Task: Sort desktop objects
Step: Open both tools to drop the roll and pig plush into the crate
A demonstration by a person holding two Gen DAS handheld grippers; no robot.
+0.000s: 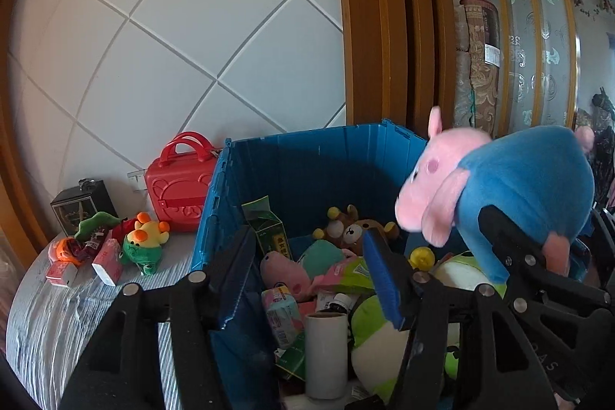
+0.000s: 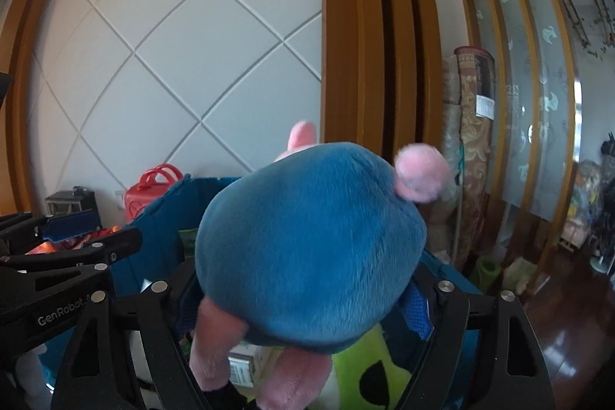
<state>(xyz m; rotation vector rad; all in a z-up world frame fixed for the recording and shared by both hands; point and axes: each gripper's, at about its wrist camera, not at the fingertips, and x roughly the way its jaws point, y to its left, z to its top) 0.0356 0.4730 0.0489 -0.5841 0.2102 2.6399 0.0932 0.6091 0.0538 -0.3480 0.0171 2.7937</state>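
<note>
I'm holding the pig plush in my right gripper — jaws standing wide, pads pressing its blue body from both sides — and it's hanging over the blue crate, which is lying full of toys and cartons. My left gripper is hovering empty above the crate's near wall, fingers apart. The red case is sitting just beside the crate on the table

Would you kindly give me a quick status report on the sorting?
Right tool shut on blue pig plush, held above blue crate. Left tool open, empty, over crate. Crate already crowded with toys.
</note>
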